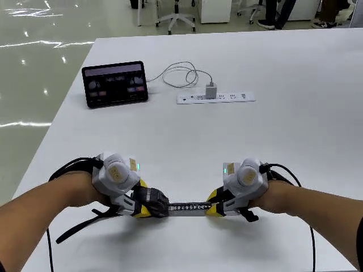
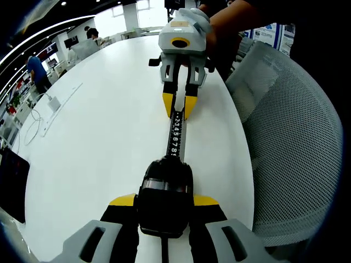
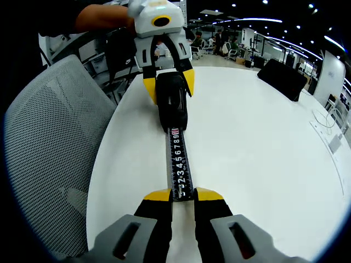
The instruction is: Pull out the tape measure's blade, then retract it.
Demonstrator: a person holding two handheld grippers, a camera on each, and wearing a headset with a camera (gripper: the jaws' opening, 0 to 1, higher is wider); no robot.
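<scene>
Nearest, 7 o'clock: left gripper, jaws clamped on black tape measure. 5 o'clock: right gripper, jaws pinching blade tip. Short numbered length out, low over white table.

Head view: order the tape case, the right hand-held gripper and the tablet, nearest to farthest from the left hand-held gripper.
1. Tape case, clamped in the left hand-held gripper's jaws.
2. Right hand-held gripper, across the blade.
3. Tablet, far back left.

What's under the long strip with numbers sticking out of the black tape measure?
The white tabletop lies under the numbered metal blade. Its end is hidden, pinched by the yellow-tipped right tool.
</scene>
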